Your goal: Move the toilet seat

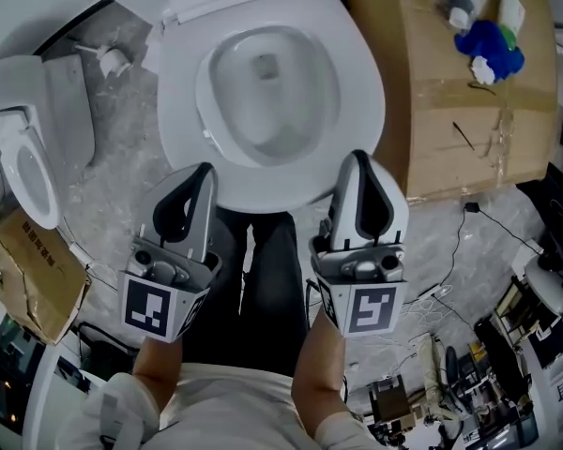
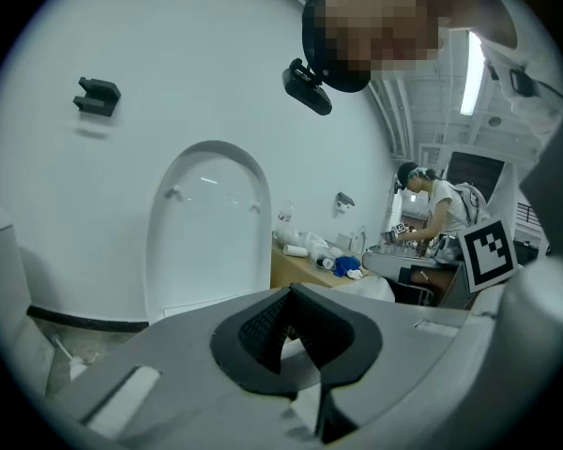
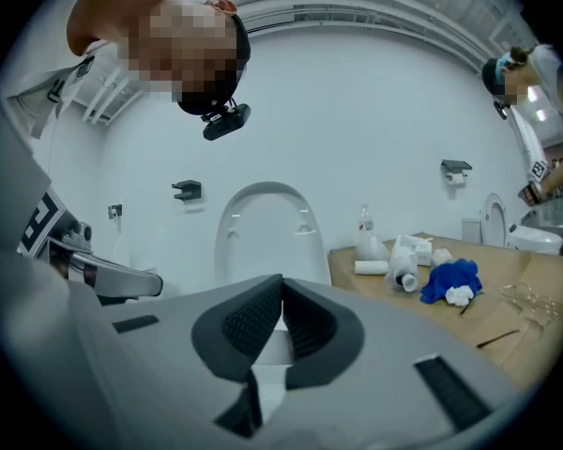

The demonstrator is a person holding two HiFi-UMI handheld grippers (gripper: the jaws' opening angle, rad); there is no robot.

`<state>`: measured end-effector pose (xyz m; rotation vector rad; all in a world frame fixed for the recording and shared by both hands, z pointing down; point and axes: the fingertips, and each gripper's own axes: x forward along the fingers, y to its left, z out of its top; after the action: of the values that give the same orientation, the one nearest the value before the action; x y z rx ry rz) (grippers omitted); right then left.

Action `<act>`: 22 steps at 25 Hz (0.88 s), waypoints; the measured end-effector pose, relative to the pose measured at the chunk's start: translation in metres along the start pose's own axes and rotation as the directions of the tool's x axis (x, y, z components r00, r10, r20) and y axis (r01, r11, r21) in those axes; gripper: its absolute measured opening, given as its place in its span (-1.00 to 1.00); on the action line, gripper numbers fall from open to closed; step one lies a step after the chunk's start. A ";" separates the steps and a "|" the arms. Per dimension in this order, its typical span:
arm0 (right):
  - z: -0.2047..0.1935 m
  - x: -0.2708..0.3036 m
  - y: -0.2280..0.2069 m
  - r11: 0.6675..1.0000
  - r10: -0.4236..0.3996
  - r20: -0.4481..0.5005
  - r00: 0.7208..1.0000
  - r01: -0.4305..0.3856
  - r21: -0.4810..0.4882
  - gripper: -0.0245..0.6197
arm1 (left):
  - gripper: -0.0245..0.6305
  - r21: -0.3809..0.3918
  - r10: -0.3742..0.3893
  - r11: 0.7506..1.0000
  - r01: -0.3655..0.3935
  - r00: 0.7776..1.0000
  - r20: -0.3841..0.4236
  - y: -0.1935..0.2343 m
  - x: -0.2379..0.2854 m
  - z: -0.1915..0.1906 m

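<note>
**Head view:** The white oval plastic toilet seat [image 1: 364, 101] lies flat on the bowl, just ahead of both sets of fingers. Its long axis runs straight away from them to the hinge at the wall. Its rounded front end points back toward the person. The left gripper [image 1: 205, 169] and right gripper [image 1: 358, 156] sit at that front rim, 1 on each side of the centreline. They are about equally near, with the right tip slightly over the rim. From above I cannot tell whether either tip touches the rim.

**Left gripper view:** The left gripper [image 2: 289, 293] has its jaws together. Its black ribbed pads [image 2: 264, 326] meet at the tips and clamp nothing. Beyond the fingertips the upright white arched lid [image 2: 211, 242] stands against the wall. The seat lies below the fingers, out of frame.

**Right gripper view:** The right gripper [image 3: 281, 284] is likewise closed, pads [image 3: 251, 320] tip to tip and empty, facing the same lid [image 3: 267, 237].

Raising the seat likely needs purchase under the front end, swinging it about the far hinge.
</note>
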<state>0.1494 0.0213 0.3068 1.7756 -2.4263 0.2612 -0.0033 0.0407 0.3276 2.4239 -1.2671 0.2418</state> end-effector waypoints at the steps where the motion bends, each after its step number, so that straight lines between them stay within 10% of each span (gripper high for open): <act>1: 0.003 0.002 0.000 1.000 0.002 0.004 1.000 -0.002 -0.001 -0.93 | -0.93 0.002 0.001 1.000 -0.001 1.000 0.006 0.001 0.001 0.004; 22: 0.066 0.055 0.003 0.997 0.070 0.070 0.995 -0.069 -0.017 -0.93 | -0.94 -0.021 0.041 0.999 -0.040 0.997 0.059 0.036 0.019 0.071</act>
<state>0.1306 -0.0430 0.2530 1.7251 -2.5349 0.1910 -0.0236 -0.0219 0.2791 2.4067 -1.3390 0.1684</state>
